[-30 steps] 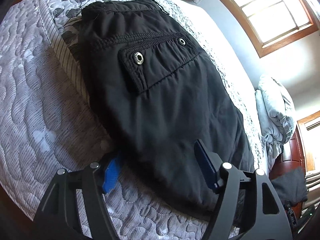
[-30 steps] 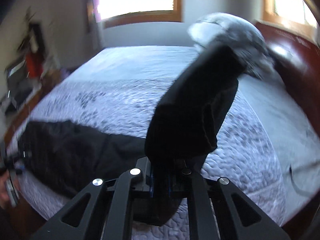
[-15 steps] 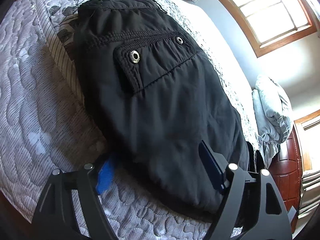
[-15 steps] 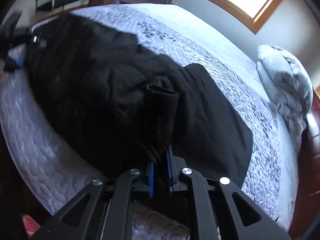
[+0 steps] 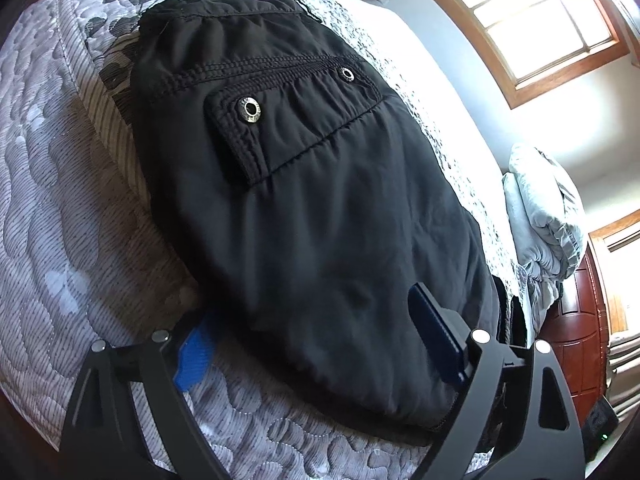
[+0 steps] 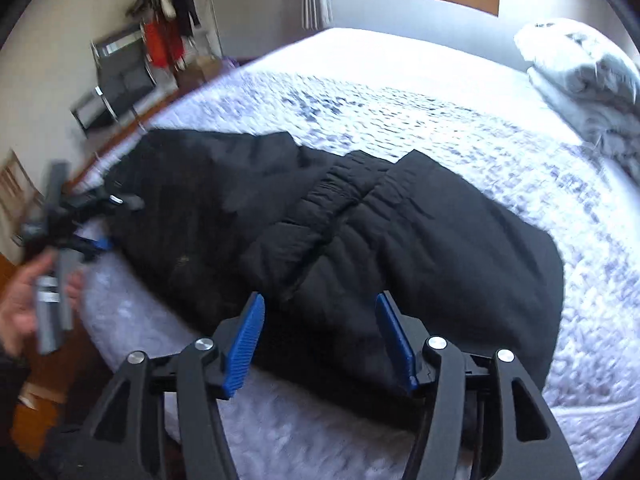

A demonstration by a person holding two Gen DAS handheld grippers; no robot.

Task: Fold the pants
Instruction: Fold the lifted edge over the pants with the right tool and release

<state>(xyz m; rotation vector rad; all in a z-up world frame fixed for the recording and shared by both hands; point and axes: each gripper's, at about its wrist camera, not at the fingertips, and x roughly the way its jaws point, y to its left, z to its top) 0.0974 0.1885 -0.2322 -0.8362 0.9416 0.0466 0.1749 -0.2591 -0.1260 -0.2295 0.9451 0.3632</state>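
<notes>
Black pants [image 5: 312, 216] lie on the grey quilted bed [image 5: 60, 200], with a flap pocket and metal snaps facing up. My left gripper [image 5: 308, 332] is open, low over the near edge of the pants, one blue pad [image 5: 194, 354] on the quilt and the other on the fabric. In the right wrist view the pants [image 6: 400, 240] lie with the legs folded over the upper part, cuffs on top. My right gripper [image 6: 320, 344] is open and empty just above the fold's near edge. The left gripper [image 6: 60, 232] shows blurred at the left there.
A grey pillow pile [image 6: 588, 76] sits at the head of the bed by a dark wooden headboard [image 5: 580, 312]. A chair [image 6: 116, 80] and hanging clothes stand beyond the far bed edge. Wooden floor [image 6: 32, 420] lies below the bed's near edge.
My right gripper carried the pant legs over onto the upper part, then opened and let them go. My left gripper stayed open and hardly moved.
</notes>
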